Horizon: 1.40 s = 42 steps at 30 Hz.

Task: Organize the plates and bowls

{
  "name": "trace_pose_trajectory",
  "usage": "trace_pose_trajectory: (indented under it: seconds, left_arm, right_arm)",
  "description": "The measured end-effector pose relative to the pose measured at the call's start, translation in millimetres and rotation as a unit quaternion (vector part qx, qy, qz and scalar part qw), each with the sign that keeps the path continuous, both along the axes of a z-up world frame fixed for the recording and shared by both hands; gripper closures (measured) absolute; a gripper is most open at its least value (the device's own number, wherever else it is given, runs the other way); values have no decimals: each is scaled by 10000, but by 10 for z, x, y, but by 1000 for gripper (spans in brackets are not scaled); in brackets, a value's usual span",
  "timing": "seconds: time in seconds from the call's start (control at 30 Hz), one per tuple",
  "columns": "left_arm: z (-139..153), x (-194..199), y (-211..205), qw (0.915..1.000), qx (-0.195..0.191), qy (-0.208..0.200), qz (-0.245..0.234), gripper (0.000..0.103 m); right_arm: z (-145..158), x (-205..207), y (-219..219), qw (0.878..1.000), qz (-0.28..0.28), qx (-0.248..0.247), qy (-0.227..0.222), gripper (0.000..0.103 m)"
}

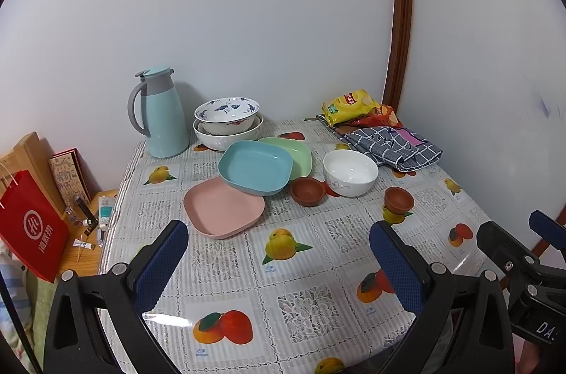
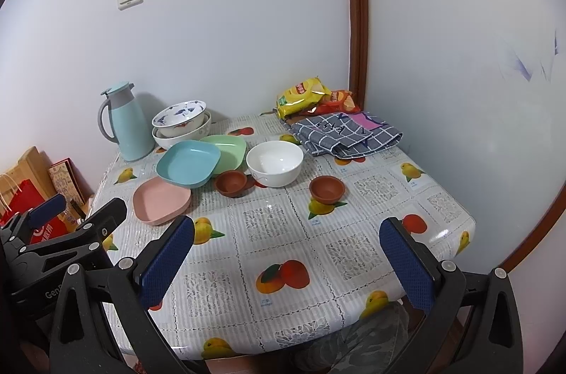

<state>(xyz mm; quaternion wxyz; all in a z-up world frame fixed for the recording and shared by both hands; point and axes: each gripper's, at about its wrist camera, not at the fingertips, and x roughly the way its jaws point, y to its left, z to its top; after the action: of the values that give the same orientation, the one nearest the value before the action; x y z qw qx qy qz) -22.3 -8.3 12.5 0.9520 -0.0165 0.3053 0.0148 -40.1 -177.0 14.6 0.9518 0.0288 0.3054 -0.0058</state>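
Observation:
On the fruit-print table [image 1: 283,268] lies a pink plate [image 1: 223,212] [image 2: 161,200], with a blue plate [image 1: 255,167] [image 2: 188,163] leaning across it and a green plate [image 1: 293,152] [image 2: 228,150]. Right of these stand a white bowl [image 1: 350,171] [image 2: 275,162] and two small brown bowls [image 1: 307,191] [image 1: 398,198] [image 2: 230,183] [image 2: 327,188]. Two patterned bowls [image 1: 227,117] [image 2: 181,123] are nested at the back. My left gripper [image 1: 279,253] is open above the near table, holding nothing. My right gripper [image 2: 288,246] is open too, also over the near edge.
A light blue thermos jug [image 1: 162,112] [image 2: 125,123] stands at the back left. Snack bags [image 1: 353,107] [image 2: 304,93] and a checked cloth [image 1: 392,144] [image 2: 346,133] lie at the back right. A red bag [image 1: 32,225] and small items sit on a low shelf at left. Walls close two sides.

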Motion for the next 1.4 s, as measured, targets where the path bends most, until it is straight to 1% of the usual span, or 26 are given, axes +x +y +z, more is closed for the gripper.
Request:
trace_pose_trajectory:
  seconds: [1.1, 1.4]
  left_arm:
    - [-2, 11, -2, 10000, -3, 15, 6, 0]
    - [0, 53, -44, 10000, -39, -5, -10, 0]
  right_arm:
    - [13, -18, 3, 10000, 44, 27, -18, 0]
    - [63, -40, -3, 9999, 95, 4, -102, 0]
